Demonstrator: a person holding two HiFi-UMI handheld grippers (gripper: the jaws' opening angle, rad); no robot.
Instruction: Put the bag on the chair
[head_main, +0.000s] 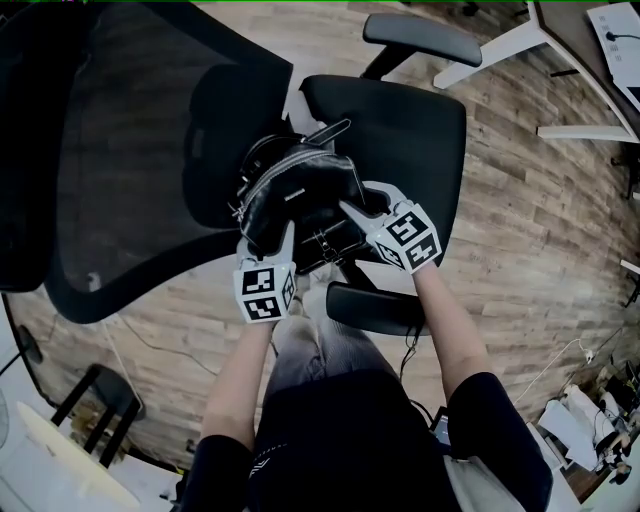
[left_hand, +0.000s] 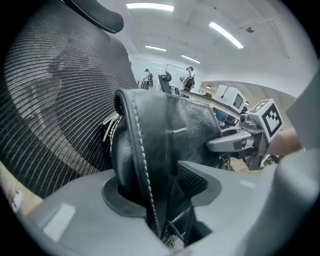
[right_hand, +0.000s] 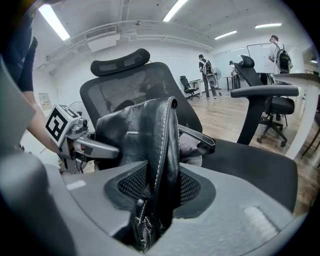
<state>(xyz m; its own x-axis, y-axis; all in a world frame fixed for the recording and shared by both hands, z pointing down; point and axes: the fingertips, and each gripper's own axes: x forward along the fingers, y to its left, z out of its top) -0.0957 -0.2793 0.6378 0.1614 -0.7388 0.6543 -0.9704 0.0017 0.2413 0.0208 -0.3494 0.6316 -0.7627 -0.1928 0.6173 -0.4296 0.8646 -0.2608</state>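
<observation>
A black leather bag (head_main: 295, 195) (left_hand: 165, 135) (right_hand: 145, 135) stands on the black seat (head_main: 410, 130) (right_hand: 250, 160) of an office chair, against its mesh backrest (head_main: 110, 130) (left_hand: 50, 100). My left gripper (head_main: 268, 238) (left_hand: 160, 185) straddles the bag's near left edge; the stitched seam runs between the jaws with a gap beside it, so it is open. My right gripper (head_main: 358, 200) (right_hand: 160, 187) straddles the bag's right edge the same way, pads standing off the leather. Each gripper shows in the other's view: the right gripper (left_hand: 235, 144), the left gripper (right_hand: 95, 146).
The chair's near armrest (head_main: 375, 308) lies just under my right forearm, the far armrest (head_main: 420, 38) beyond the seat. White desk legs (head_main: 500, 45) stand on the wooden floor at the upper right. A black stool (head_main: 100, 400) is at the lower left. People (right_hand: 206, 75) and another chair (right_hand: 270, 100) are far off.
</observation>
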